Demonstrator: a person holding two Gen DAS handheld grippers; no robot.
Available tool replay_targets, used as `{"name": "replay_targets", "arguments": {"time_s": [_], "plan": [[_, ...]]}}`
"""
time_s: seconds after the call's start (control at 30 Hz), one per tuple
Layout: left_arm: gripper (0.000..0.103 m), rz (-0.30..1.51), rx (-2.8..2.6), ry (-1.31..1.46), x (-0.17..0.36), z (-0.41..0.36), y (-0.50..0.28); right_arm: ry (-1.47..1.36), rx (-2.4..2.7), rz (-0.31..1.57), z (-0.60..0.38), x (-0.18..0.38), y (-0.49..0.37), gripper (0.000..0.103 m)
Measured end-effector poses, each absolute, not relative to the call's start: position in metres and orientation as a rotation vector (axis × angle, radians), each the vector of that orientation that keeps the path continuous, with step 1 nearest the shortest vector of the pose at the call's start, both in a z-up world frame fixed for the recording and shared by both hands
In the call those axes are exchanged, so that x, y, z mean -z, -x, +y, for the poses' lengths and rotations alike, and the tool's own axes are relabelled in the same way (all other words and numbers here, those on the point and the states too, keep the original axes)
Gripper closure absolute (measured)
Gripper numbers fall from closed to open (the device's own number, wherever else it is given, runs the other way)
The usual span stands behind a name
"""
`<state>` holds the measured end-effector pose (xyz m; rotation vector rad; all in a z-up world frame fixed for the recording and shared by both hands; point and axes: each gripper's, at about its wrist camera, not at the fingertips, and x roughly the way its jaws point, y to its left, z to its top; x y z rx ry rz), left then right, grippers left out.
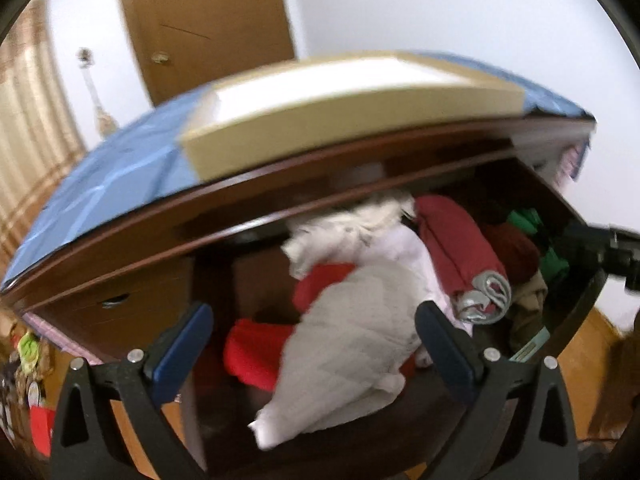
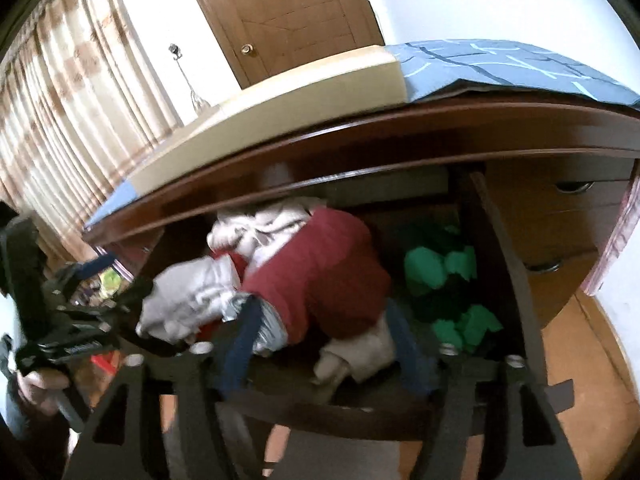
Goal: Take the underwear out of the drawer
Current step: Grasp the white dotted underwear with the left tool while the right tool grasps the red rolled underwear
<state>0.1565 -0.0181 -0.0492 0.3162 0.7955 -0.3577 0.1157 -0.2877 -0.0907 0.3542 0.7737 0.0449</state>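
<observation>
The dark wooden drawer (image 1: 576, 312) stands pulled out, full of clothes. A grey piece of underwear (image 1: 352, 344) lies over the drawer's front edge, on red cloth (image 1: 256, 352). My left gripper (image 1: 316, 320) is open, its blue-padded fingers either side of the grey piece, not touching it. In the right wrist view the same grey piece (image 2: 188, 300) sits left of a dark red rolled garment (image 2: 324, 272), with the left gripper (image 2: 116, 280) beside it. My right gripper (image 2: 324, 320) is open over the drawer (image 2: 508, 256), around the dark red roll and a beige item (image 2: 360, 356).
Green clothes (image 2: 440, 280) fill the drawer's right side. A beige box (image 1: 340, 120) lies on a blue cloth (image 1: 112, 184) on the dresser top. Closed drawers (image 2: 568, 216) are at right. A wooden door (image 2: 288, 12) and curtains (image 2: 72, 92) stand behind.
</observation>
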Motion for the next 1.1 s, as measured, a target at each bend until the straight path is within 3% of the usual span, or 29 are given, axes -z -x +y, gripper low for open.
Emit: {"name": "replay_targets", "arguments": {"time_s": [0.33,0.43,0.5,0.63,0.7,0.77,1.1], "plan": [[0.003,0.988,0.415,-0.43,0.078,-0.04,-0.184,-0.505,-0.03,0.897,-0.274,0.092,-0.167,0.027],[0.014,1.048,0.46,-0.394,0.083,-0.037,-0.19,-0.533,-0.042,0.938,-0.267,0.095,-0.183,0.027],[0.03,1.093,0.511,-0.348,0.089,-0.034,-0.191,-0.528,-0.029,0.965,-0.263,0.098,-0.192,0.027],[0.037,1.102,0.55,-0.306,0.092,-0.032,-0.188,-0.507,0.001,1.017,-0.261,0.104,-0.201,0.027],[0.051,1.082,0.561,-0.282,0.088,-0.031,-0.187,-0.485,0.011,1.032,-0.258,0.106,-0.205,0.027],[0.058,1.064,0.564,-0.255,0.083,-0.027,-0.184,-0.457,0.026,1.075,-0.254,0.11,-0.212,0.027],[0.061,0.94,0.593,0.005,0.041,0.027,-0.16,-0.312,0.053,1.238,-0.235,0.134,-0.231,0.027]]}}
